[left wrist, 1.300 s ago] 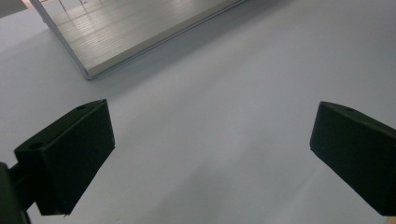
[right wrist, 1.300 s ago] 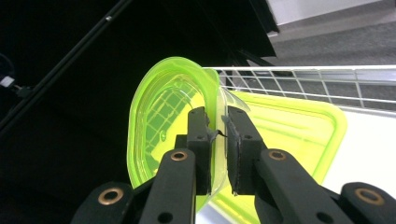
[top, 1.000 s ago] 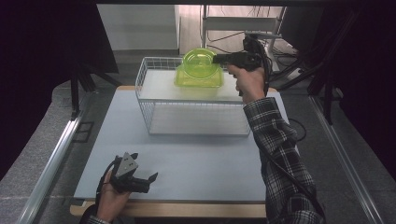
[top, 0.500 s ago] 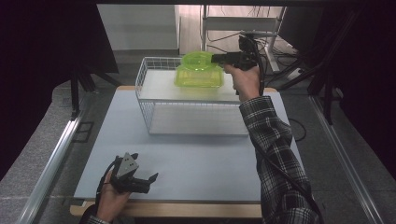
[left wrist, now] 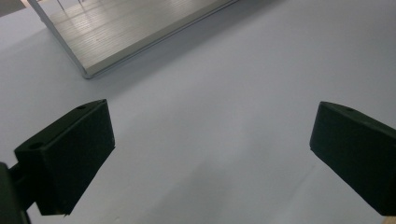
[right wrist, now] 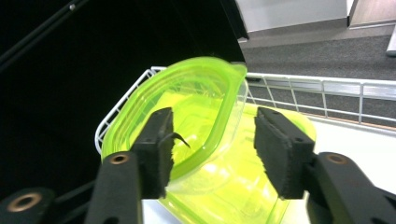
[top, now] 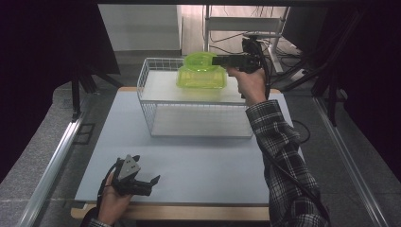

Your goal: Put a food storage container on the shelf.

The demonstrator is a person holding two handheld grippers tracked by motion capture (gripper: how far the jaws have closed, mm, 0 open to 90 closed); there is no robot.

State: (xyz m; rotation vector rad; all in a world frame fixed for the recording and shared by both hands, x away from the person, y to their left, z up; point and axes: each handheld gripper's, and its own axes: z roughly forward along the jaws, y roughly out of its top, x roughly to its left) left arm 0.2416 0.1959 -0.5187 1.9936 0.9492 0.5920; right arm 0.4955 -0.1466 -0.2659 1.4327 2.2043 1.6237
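Observation:
A clear green bowl point(top: 200, 58) leans on a green container point(top: 201, 78) in the far part of a white wire basket point(top: 198, 118). My right gripper point(top: 215, 60) reaches in from the right at the bowl's rim. In the right gripper view its jaws have just been opening. The bowl point(right wrist: 187, 107) has its rim between the pads point(right wrist: 156, 149), with a gap on the right side. The green container point(right wrist: 243, 186) lies under the bowl. My left gripper point(top: 152, 183) rests open in a hand near the table's front left. Its jaws point(left wrist: 210, 154) are wide apart over bare mat.
The basket stands at the far middle of a pale blue mat point(top: 203, 161), its near corner point(left wrist: 86, 72) in the left gripper view. Dark stands and cables point(top: 265, 33) crowd the floor behind the table. A metal rail point(top: 52, 165) runs along the left side.
The right gripper's jaws have spread off the bowl's rim, and the bowl has settled lower against the green container. The left gripper has not moved.

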